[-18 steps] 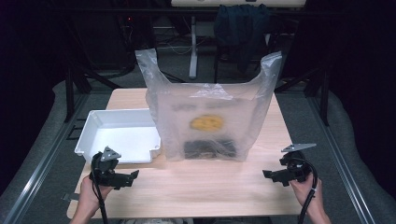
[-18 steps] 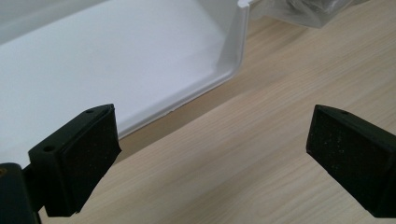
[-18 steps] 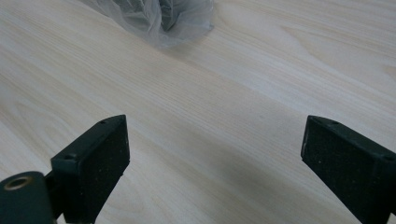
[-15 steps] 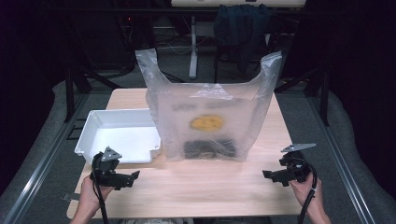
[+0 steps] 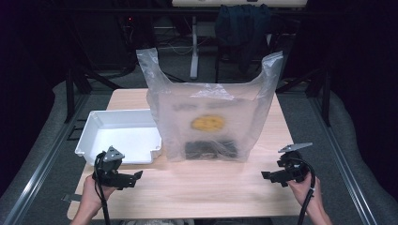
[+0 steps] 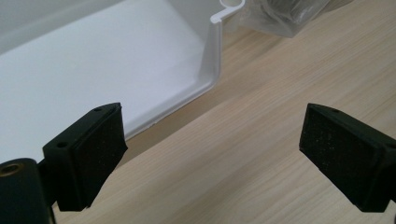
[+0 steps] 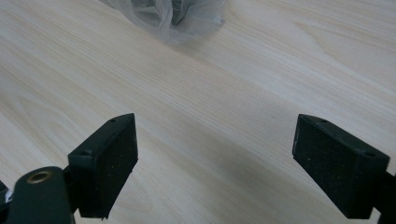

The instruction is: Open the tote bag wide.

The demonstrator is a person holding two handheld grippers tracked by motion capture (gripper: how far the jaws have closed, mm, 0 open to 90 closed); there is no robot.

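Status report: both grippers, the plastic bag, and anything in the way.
Left gripper open, empty, beside white tray. Right gripper open, empty, over bare table. Plastic bag upright, untouched. Nothing between grippers and bag.

Black fingers [image 6: 91, 156] spread wide above the wooden bench [image 6: 261, 140]; a white tray's [image 6: 212, 70] corner sits beside a plastic bag [image 6: 285, 16]

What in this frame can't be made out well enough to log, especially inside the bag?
- Yellow round item inside the plastic bag, high view: the cloudy film blurs it, so its identity is unclear.
- Dark item at the bag's bottom, high view: same film; shape and count cannot be told.
- White tray, left gripper view: cut off by the top and left edges.
- Bag corner, right gripper view: cut off by the top edge.
- Both hand-held grippers stand open, away from the bag.
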